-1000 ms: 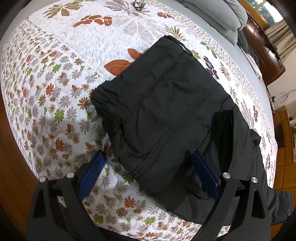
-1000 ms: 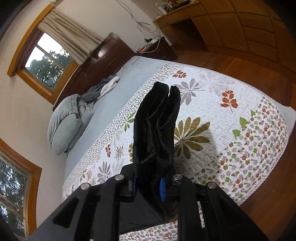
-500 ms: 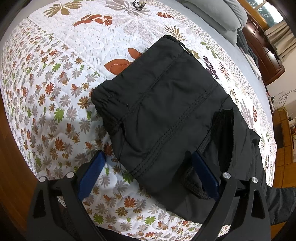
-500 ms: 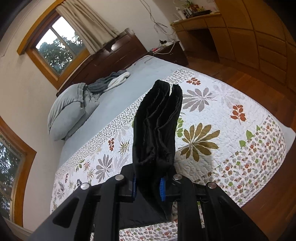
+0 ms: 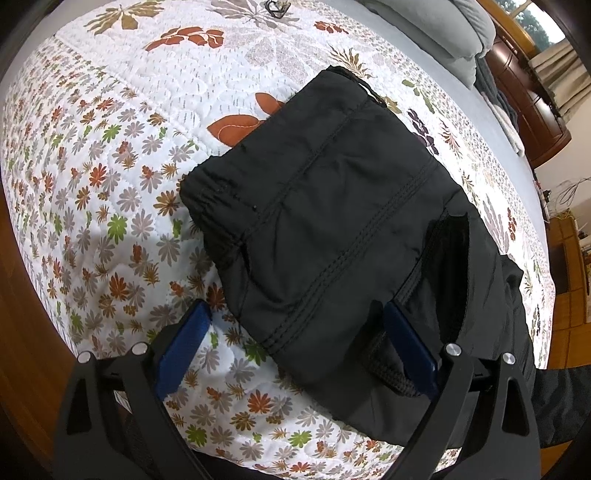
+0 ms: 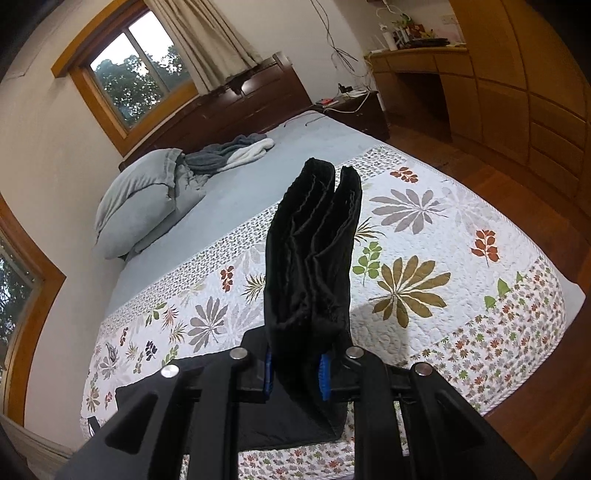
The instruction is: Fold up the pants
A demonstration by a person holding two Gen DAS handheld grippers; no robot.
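Observation:
Black pants (image 5: 332, 221) lie folded on the floral quilt (image 5: 110, 166) near the bed's corner, elastic waistband at the left. My left gripper (image 5: 295, 314) hangs open over their near edge: one blue finger over bare quilt, the other against the cloth by a drawstring loop. In the right wrist view my right gripper (image 6: 295, 369) is shut on a thick bunched fold of the pants (image 6: 314, 258), which stands up between the blue pads above the bed. A flat black part lies under that gripper.
Grey pillows (image 6: 144, 199) and a grey and white blanket (image 6: 236, 151) sit at the head of the bed. Wooden floor (image 6: 517, 192) surrounds the bed, with a dark dresser (image 6: 258, 99) and cabinets beyond. A small dark object (image 5: 275, 7) lies on the far quilt.
The right gripper has risen and rolled with the fold still clamped, so the bed and window sit more level in its view. The left gripper and the folded pants have stayed put.

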